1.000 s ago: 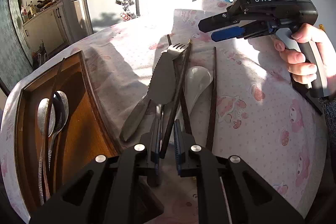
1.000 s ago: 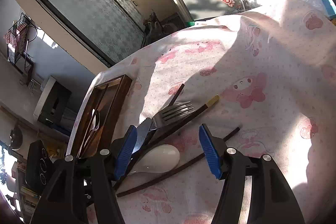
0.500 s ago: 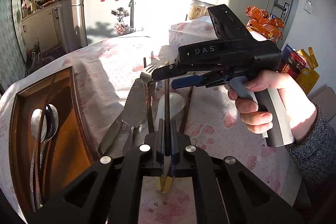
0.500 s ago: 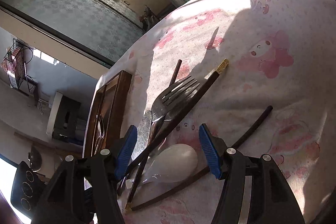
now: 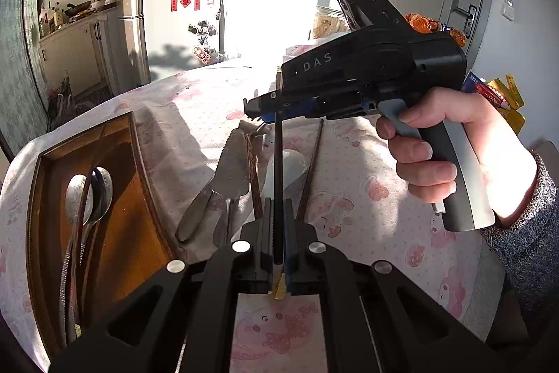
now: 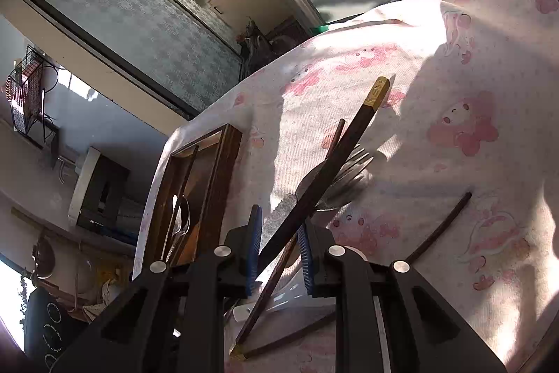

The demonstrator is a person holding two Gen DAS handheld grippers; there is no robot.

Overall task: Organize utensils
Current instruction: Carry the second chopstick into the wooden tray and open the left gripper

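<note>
here the left hand-held gripper [image 5: 277,263] is clamped on a dark chopstick [image 5: 278,184] near its gold-capped end, lifting it off the table [image 5: 384,184]; the right hand-held gripper [image 6: 277,245] has just been closing, its blue pads standing either side of the same chopstick further along, though whether they press on it i cannot tell; a person's hand [image 5: 450,145] grips its handle; below lie a knife [image 5: 230,170], a fork [image 5: 256,128], a white spoon [image 5: 291,163] and more chopsticks on the pink-printed cloth; the wooden tray [image 5: 139,163] at the left holds two metal spoons [image 5: 89,194].
</note>
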